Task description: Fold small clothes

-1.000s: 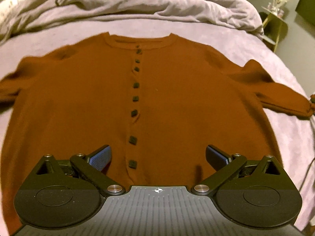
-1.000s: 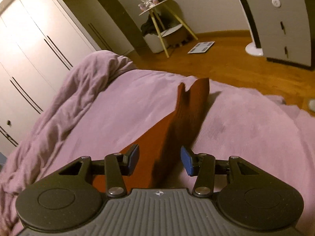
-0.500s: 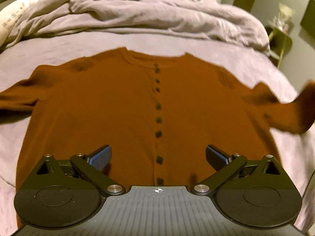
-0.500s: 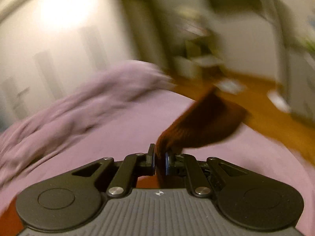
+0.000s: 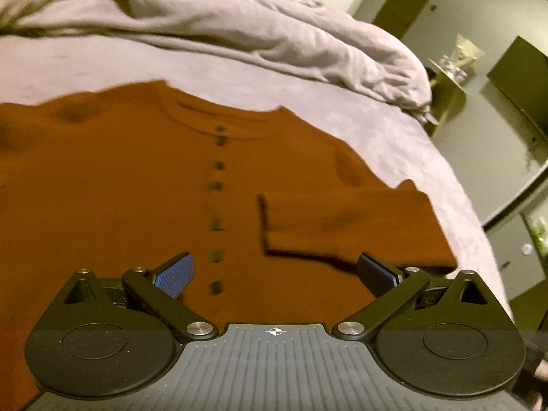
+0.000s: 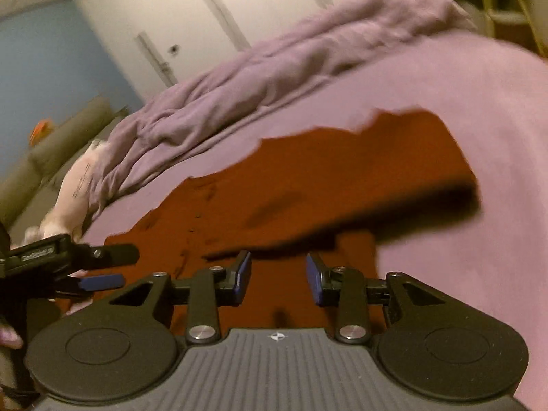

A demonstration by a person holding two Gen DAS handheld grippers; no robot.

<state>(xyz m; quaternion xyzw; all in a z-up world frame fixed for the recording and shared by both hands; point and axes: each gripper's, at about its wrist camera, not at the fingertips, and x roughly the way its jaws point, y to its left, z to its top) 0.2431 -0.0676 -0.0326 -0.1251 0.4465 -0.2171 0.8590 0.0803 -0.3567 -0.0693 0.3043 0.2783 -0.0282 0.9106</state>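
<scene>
A rust-brown buttoned cardigan (image 5: pixel 137 188) lies flat, front up, on a lilac bed (image 5: pixel 394 137). Its right sleeve (image 5: pixel 342 226) is folded inward across the chest, cuff near the button line. My left gripper (image 5: pixel 274 274) is open and empty, hovering over the cardigan's lower hem. My right gripper (image 6: pixel 277 279) is open and empty above the cardigan (image 6: pixel 308 178), just below the folded sleeve (image 6: pixel 359 202). The left gripper (image 6: pixel 85 263) also shows at the left edge of the right wrist view.
A rumpled lilac duvet (image 5: pixel 222 24) is piled along the far side of the bed. A small side table (image 5: pixel 452 72) stands beyond the bed's right edge. White wardrobe doors (image 6: pixel 205 17) and a pale cushion (image 6: pixel 75 198) lie beyond the bed.
The right gripper shut on the right sleeve's cuff, carried it inward over the chest, then opened and let go. The left gripper has stayed open over the hem and shifted a little.
</scene>
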